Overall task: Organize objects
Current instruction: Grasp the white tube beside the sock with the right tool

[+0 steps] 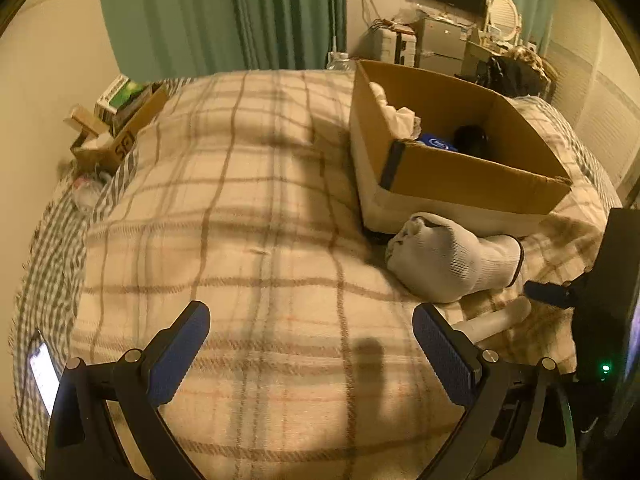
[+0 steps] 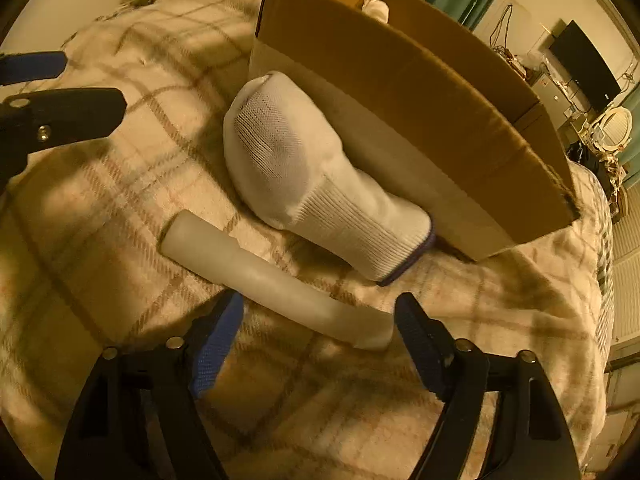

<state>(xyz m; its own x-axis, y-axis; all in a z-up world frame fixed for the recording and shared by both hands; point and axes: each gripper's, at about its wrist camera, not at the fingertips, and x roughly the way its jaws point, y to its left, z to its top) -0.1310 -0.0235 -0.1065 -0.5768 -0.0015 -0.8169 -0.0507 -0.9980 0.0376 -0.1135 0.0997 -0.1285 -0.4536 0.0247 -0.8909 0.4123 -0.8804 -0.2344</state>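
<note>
Step in hand, by judgement: pickup of the pale translucent plastic tube lying on the cream plaid blanket. Right gripper is spread wide, fingers either side of the tube's near end, nothing pinched yet. Rec.: centre the tube between the pads, close square across its axis; smooth round wall may roll or slip if caught obliquely. Left gripper is also spread, empty, over bare blanket. White knit sock lies just beyond the tube, touching the outer wall of the open brown cardboard box. Lift must clear the sock and box rim; open room lies to the left, w/ soft, uneven bedding underneath.
</note>
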